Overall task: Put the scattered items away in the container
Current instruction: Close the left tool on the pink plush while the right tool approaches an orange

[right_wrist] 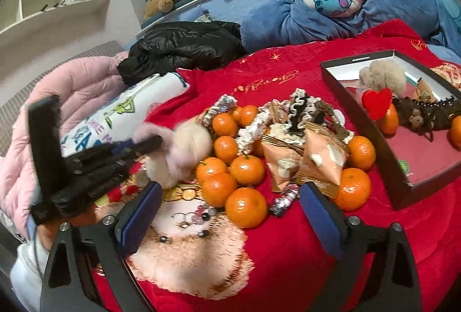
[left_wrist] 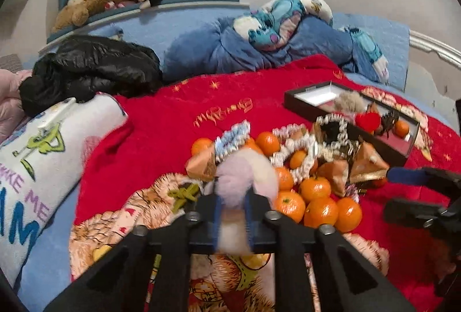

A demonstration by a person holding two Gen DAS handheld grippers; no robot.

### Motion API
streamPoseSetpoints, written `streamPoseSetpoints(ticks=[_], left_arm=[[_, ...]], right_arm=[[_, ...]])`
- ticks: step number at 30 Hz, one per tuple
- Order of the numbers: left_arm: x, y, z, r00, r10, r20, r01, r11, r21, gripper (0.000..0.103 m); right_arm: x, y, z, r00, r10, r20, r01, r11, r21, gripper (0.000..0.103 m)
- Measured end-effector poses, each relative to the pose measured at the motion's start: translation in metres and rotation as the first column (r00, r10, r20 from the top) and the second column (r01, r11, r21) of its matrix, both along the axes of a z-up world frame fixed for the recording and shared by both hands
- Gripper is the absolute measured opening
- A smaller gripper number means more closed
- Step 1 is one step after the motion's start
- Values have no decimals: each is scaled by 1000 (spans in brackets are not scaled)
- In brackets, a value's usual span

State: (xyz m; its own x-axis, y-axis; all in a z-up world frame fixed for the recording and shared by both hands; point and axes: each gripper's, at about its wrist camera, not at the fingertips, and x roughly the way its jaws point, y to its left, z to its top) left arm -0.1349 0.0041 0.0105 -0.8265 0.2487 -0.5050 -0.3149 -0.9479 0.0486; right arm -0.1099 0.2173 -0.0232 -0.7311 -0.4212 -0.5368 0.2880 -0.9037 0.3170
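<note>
**Fluffy toy pinched, a long carry to the box**

The left gripper [left_wrist: 233, 211] has its jaws clamped tight on a pale pink fluffy toy [left_wrist: 245, 171], which sits at the near-left edge of the heap of tangerines [right_wrist: 246, 207]. The right gripper [right_wrist: 227, 205] hangs just short of that same heap, jaws spread wide and holding nothing. The black box [right_wrist: 371, 122], already partly filled, lies beyond the heap to its right.

The grip looks to bite mostly fur, so the toy could slide free on the way over. A low swing across the heap might also nudge tangerines or drag the frilly hair ties [right_wrist: 253, 127] along.
</note>
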Motion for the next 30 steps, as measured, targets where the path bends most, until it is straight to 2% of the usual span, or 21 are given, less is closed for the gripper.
streamPoseSetpoints(ticks=[4, 10, 14, 18, 23, 28, 30], left_arm=[[12, -2, 14, 999, 14, -44, -13, 1000, 22, 11], [22, -7, 22, 997, 42, -62, -40, 999, 33, 11], [33, -11, 30, 993, 67, -94, -62, 997, 55, 11], [41, -19, 37, 989, 85, -125, -71, 991, 115, 11], [45, -26, 38, 991, 63, -114, -42, 983, 177, 11], [48, -37, 40, 995, 21, -99, 7, 962, 272, 11], [50, -38, 41, 995, 11, -100, 18, 958, 287, 11]], right_arm=[[-1, 4, -2, 1000, -6, 5, 6, 1000, 15, 96], [-2, 8, -4, 1000, -10, 20, 10, 1000, 2, 94], [-1, 2, -6, 1000, 24, 13, -25, 999, 35, 92], [-4, -7, -16, 998, 50, 35, -52, 997, 64, 89], [-10, -2, -18, 997, 53, 51, -54, 998, 12, 84], [-18, -13, -25, 992, 86, 90, -90, 995, 40, 73], [-22, -16, -29, 990, 86, 108, -92, 994, 53, 68]])
